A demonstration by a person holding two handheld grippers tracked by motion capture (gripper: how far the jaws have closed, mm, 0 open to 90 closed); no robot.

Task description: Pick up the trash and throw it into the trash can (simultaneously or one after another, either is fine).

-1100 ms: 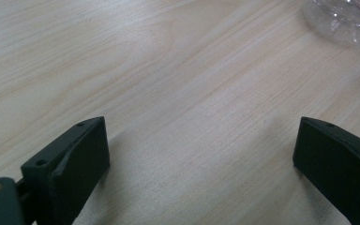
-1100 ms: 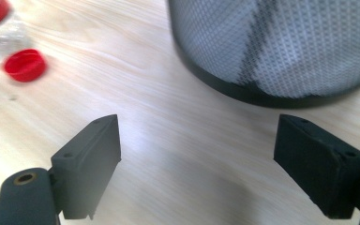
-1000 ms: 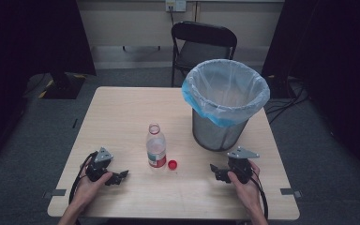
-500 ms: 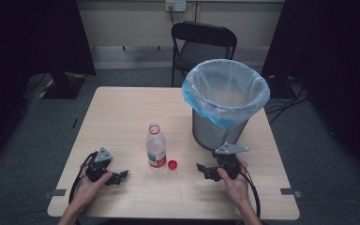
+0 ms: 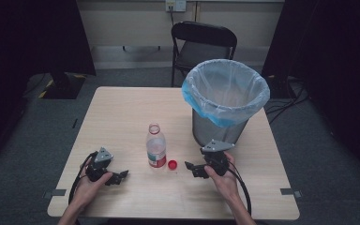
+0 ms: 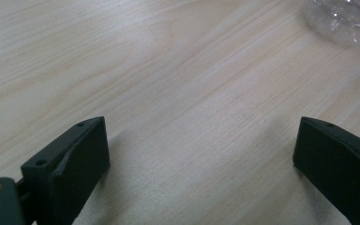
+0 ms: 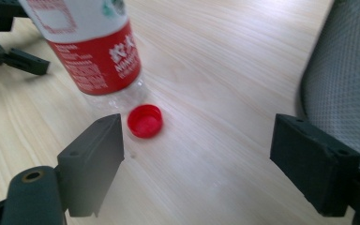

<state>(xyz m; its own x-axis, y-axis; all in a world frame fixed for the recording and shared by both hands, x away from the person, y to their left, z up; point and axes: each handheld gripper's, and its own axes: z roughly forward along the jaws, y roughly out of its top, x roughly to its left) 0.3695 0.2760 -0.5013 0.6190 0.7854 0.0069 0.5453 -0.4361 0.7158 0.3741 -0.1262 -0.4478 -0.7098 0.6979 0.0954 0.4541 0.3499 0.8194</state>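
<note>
A clear, uncapped bottle [image 5: 156, 151] with a red label stood upright, mouth up, mid-desk [image 5: 122, 117], its red cap [image 5: 172, 164] lying just beside it, between the wide-jawed left gripper [image 5: 117, 177] and the wide-jawed right gripper [image 5: 191, 168].

Two handheld grippers, both black. Left gripper [image 5: 117, 177] has a grey three-cornered plate on top with dark screw dots at its corners; black cable loops from it toward the table edge. Right gripper [image 5: 191, 167] same build, grey plate on top, black cable trailing back along the forearm. Forearms bare, no sleeves or gloves seen. In the gripper views: jaws are blocky matte black pads with chamfered edges, small screw holes on the upper faces. A rounded dark lug with a brass-coloured insert sits at bottom left in both gripper views
</note>
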